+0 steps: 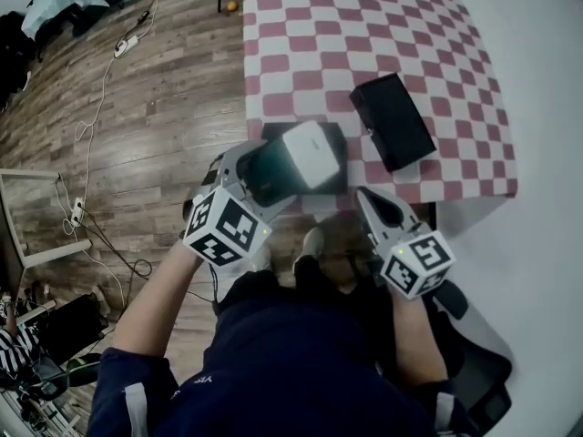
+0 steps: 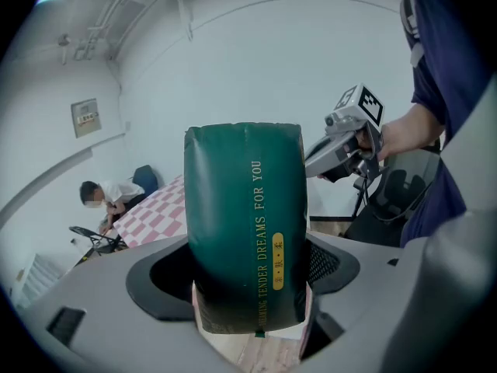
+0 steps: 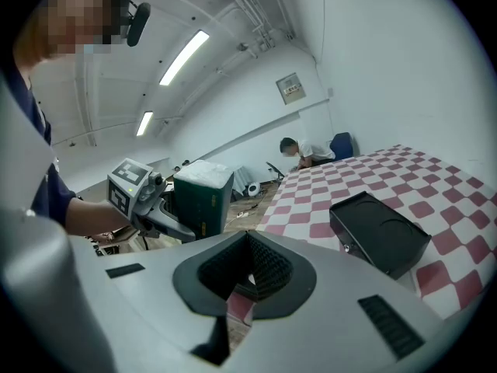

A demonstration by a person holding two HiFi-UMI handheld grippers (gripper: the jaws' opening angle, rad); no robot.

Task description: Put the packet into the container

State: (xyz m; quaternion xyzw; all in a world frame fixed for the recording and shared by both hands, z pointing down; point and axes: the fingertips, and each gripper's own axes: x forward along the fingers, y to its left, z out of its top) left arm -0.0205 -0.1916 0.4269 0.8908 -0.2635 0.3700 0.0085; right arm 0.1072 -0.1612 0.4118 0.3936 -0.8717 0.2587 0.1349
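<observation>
Clamps the left gripper (image 2: 247, 286) on the packet (image 2: 245, 208), jaws pressed against it close to its crimped lower seam. Holds it upright in the air, pale end uppermost, by the near edge of the table.

Looks puffed and pillow-like in glossy green foil, with gold lettering down one face. Probably weighs little and gives under pressure, so could dent if squeezed and slide on that smooth skin. Shows no sag or fold above the jaws, so seems firm enough to carry by one end. Seems best taken where taken now, low across the body just above the flat seam, or else across the middle. Calls for moderate pressure only, since a hard pinch might burst a seam. Might also topple once let go, being tall and narrow, so better lowered well down before release.

Hangs well short of the container (image 1: 393, 121), a black box lying farther in and to the right on the red-and-white checked cloth (image 1: 310, 44), apart from the packet. Shows a round impression on the box's upper face in the right gripper view; cannot tell whether that face is a lid or an open tray.

Holds the right gripper (image 1: 381, 212) low beside the table's near edge, jaws together on nothing.

Beyond, shows wooden floor (image 1: 164, 107) with trailing cables at the left.
</observation>
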